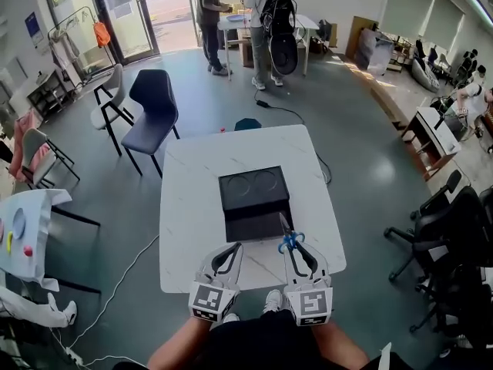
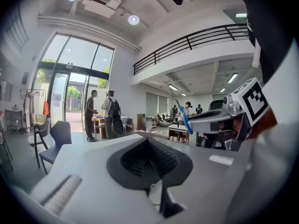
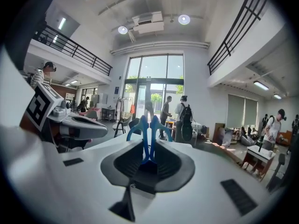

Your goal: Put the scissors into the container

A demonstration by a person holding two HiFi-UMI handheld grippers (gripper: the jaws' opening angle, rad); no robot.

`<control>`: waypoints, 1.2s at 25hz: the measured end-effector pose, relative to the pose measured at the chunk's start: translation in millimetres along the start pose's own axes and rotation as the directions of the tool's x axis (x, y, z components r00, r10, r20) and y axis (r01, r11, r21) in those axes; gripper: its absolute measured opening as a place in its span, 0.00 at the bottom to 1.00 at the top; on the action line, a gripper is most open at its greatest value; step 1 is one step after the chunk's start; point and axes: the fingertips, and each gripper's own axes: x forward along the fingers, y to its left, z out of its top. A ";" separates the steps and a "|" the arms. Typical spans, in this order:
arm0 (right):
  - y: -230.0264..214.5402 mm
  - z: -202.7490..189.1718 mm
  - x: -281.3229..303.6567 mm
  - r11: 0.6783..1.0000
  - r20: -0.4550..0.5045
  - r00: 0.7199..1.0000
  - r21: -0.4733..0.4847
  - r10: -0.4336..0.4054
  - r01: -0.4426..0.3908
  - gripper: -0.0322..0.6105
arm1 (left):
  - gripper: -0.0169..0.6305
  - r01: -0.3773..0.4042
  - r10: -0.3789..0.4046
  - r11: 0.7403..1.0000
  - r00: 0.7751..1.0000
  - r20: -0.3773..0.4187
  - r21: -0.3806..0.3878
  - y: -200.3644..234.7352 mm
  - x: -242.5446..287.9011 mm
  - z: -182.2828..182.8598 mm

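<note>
A black box-like container (image 1: 253, 193) sits in the middle of the white table (image 1: 189, 206). The scissors (image 1: 289, 240) have blue handles, and their blades point toward the container's near right corner. My right gripper (image 1: 296, 247) is shut on them, just short of the container. In the right gripper view the blue handles of the scissors (image 3: 149, 127) stick up from between the closed jaws. The left gripper (image 1: 229, 250) hangs beside it at the table's near edge, shut and empty. In the left gripper view the scissors (image 2: 184, 117) show at the right.
Chairs (image 1: 150, 110) stand off the table's far left corner, and a cable (image 1: 296, 118) runs along the floor behind it. Office chairs (image 1: 451, 230) are on the right. A small table (image 1: 23, 222) is at the left. People stand at a far table (image 1: 266, 21).
</note>
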 end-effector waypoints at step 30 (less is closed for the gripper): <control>-21.8 -51.6 87.3 0.967 -0.137 0.961 -0.054 0.240 -0.249 0.17 | 0.04 -0.245 0.239 0.965 0.968 -0.072 -0.091 55.4 39.4 -20.4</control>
